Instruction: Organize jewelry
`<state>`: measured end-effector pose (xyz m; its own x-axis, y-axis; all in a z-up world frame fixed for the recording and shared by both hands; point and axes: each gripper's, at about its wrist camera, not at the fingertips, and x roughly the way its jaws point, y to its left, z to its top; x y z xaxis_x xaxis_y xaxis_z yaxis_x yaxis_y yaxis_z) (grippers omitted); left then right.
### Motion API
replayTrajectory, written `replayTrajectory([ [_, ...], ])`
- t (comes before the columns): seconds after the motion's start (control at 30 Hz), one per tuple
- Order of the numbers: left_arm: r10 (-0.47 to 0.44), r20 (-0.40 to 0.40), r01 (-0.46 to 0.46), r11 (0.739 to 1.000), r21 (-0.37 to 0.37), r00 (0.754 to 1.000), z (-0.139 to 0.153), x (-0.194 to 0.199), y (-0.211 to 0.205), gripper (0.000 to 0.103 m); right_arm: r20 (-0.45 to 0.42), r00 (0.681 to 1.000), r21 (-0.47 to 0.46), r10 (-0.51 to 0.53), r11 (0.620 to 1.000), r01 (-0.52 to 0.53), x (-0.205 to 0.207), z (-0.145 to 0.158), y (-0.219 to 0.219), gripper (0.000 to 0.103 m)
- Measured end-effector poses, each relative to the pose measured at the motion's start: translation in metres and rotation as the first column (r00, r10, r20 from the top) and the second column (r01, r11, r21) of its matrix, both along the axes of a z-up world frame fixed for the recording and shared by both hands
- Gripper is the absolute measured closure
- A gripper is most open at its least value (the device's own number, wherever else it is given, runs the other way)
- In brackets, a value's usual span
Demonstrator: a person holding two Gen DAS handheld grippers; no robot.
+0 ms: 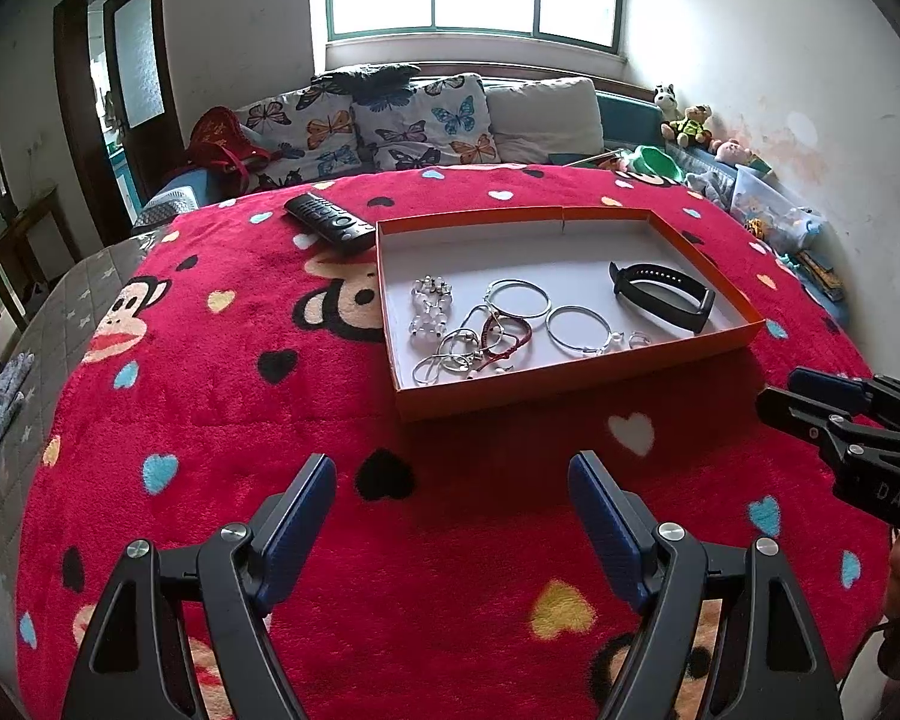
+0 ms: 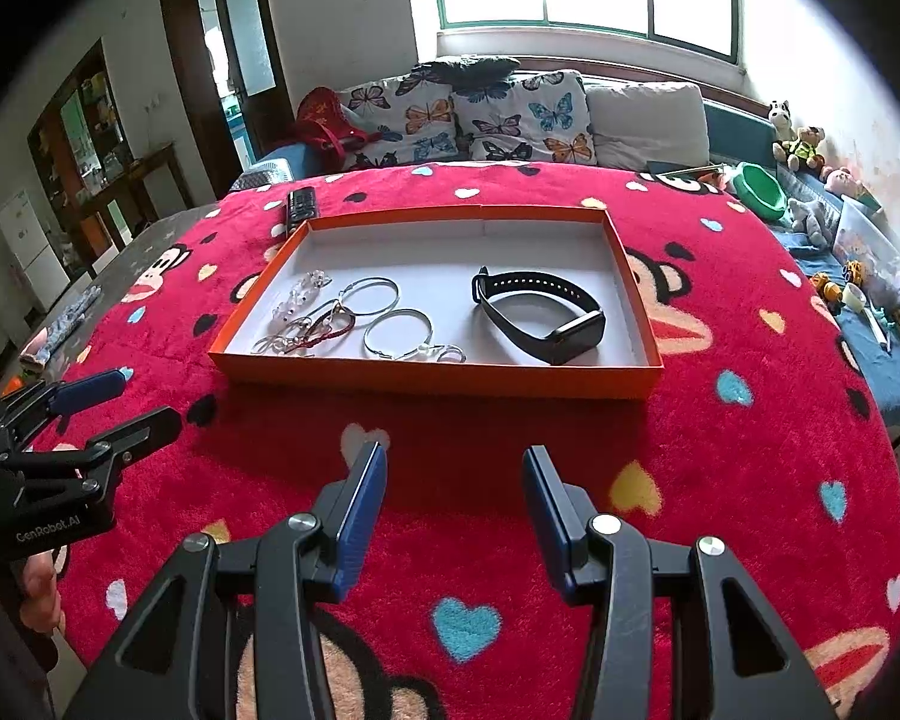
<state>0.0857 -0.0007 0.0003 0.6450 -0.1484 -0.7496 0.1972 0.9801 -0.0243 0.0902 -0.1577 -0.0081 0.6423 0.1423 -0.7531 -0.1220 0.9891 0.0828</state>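
Jewelry all lies in orange tray [image 2: 438, 381]; both claws spread, holding nothing.
Left claw [image 1: 452, 501], right claw [image 2: 454, 489] hover short of tray; bracelets [image 2: 330, 324] heaped, watch [image 2: 540, 312] apart — fits pre-sorting or done.

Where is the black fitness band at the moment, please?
In both wrist views the black fitness band lies inside the orange tray, alone in its right half, apart from the silver bangles to its left.

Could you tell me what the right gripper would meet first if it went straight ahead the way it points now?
Probably the near wall of the orange box; the open right gripper points at it across bare red blanket. If held higher, it might clear the wall; depth is unclear.
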Motion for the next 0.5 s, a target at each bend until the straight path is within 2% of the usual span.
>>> replayTrajectory([
  [0.5,-0.003,0.010,0.003,1.000,0.019,1.000,-0.0011,-0.0016,-0.0013,0.018,-0.003,1.000,-0.002,-0.004,1.000,0.004,-0.0013,-0.0017,0.0001,0.051],
])
